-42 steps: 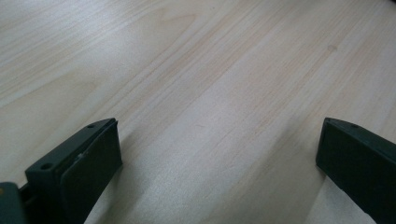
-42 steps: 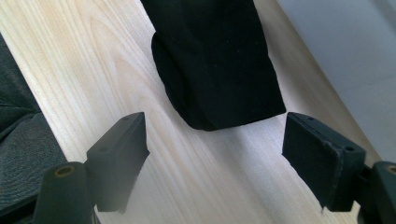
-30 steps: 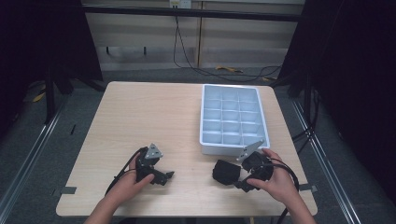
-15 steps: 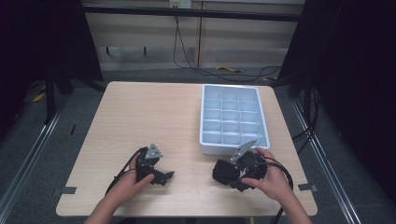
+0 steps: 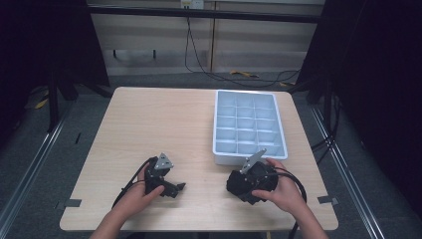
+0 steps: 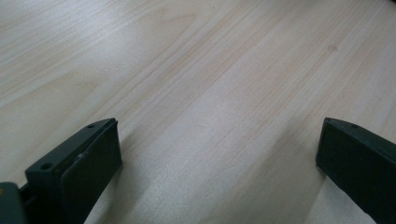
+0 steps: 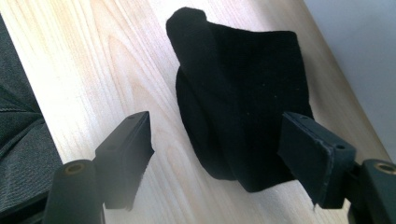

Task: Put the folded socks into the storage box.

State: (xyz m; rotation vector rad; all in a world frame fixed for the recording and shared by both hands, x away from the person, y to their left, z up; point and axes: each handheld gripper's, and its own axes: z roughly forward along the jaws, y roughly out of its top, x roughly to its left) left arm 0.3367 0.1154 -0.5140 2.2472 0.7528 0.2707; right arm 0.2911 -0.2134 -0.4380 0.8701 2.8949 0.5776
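Observation:
A black folded cloth (image 7: 243,84) lies on the wooden table (image 7: 116,56), close to the wall of the pale blue compartment tray (image 5: 249,159). My right gripper (image 7: 217,135) straddles it. Its jaws have just been closing a little and still stand wide. The right pad overlaps the cloth's edge, while the left pad stands clear of it over bare wood. In the high view the right gripper (image 5: 242,186) sits at the front right, with the cloth (image 5: 232,182) at its tips. My left gripper (image 6: 219,135) is open over bare table, resting at the front left (image 5: 178,188).
The tray holds several compartments and stands at the table's right side, just beyond the right hand. A cable (image 5: 293,181) loops from the right gripper toward the front edge. Dark floor and metal rails surround the table.
The right hand has edged left, bringing its gripper further over the black cloth. The left hand and its gripper have stayed put.

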